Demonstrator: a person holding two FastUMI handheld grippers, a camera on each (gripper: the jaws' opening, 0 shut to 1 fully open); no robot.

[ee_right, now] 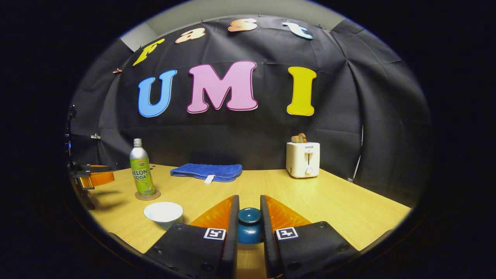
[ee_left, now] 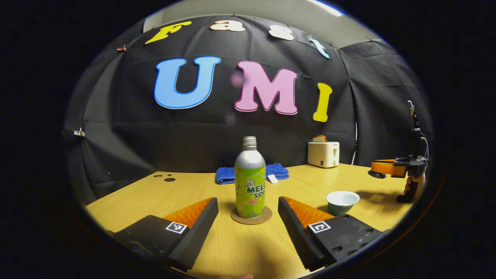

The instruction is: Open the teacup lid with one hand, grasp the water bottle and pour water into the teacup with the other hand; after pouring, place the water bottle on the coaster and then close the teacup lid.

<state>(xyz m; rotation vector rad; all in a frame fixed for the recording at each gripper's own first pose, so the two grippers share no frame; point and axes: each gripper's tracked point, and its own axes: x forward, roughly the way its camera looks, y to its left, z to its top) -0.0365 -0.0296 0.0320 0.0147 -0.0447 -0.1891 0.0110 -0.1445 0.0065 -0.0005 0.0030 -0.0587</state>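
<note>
Wooden table carries all items. White toaster stands at the back, folded blue towel lying to its left. Melon soda bottle stands upright on the round coaster, uncapped. Left gripper is spread wide, fingers apart from the bottle. Teacup sits uncovered nearby. Right gripper clamps the teacup lid by its knob.
</note>
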